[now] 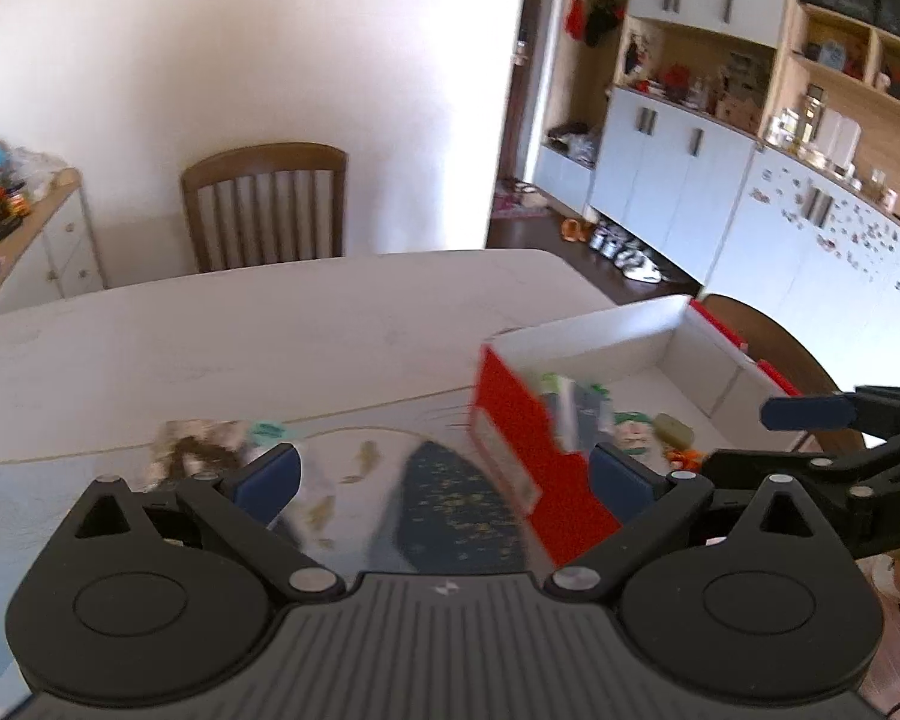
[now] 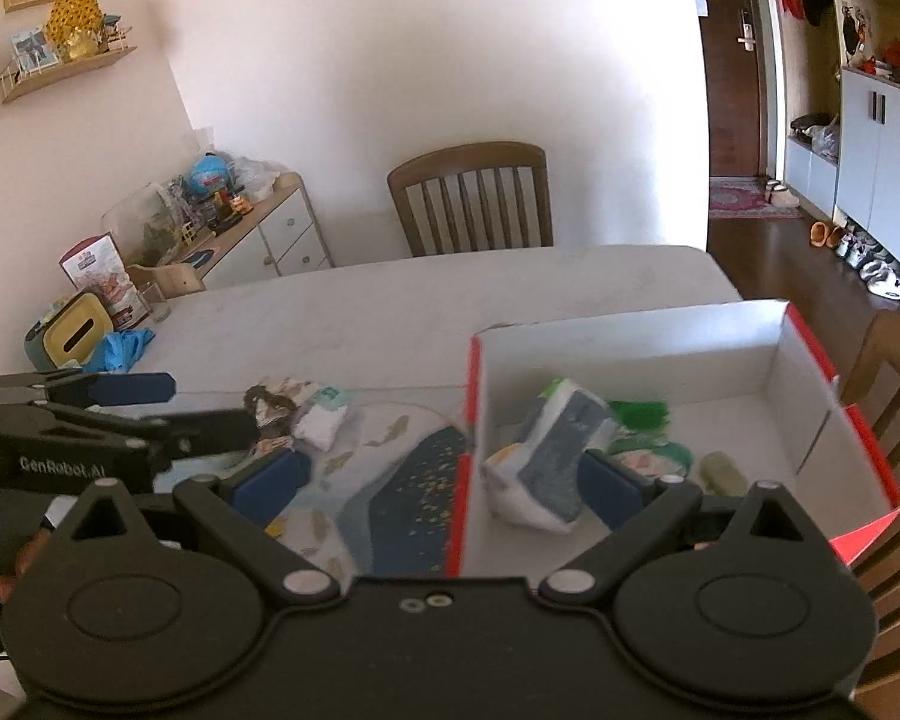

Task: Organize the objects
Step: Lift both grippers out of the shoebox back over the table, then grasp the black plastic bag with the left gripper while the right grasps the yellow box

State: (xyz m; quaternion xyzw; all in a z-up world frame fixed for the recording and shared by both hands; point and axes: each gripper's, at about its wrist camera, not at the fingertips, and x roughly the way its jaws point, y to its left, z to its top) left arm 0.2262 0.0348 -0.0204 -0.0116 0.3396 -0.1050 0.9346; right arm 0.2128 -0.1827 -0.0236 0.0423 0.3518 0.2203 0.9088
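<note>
With both left tongs (image 1: 444, 474) and right tongs (image 2: 444, 480) spread wide and empty, reach ahead-left of right tongs for crumpled packets (image 2: 306, 414) on surface (image 2: 360, 312), then drop into box (image 2: 630, 342) ahead-right.

Both wrist views angled down, close over table (image 1: 270, 324), sharing red box (image 2: 810, 372)

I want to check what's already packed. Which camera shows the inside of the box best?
The right wrist view: the box lies open and sharp, its contents visible. In the left wrist view the box is blurred.
</note>
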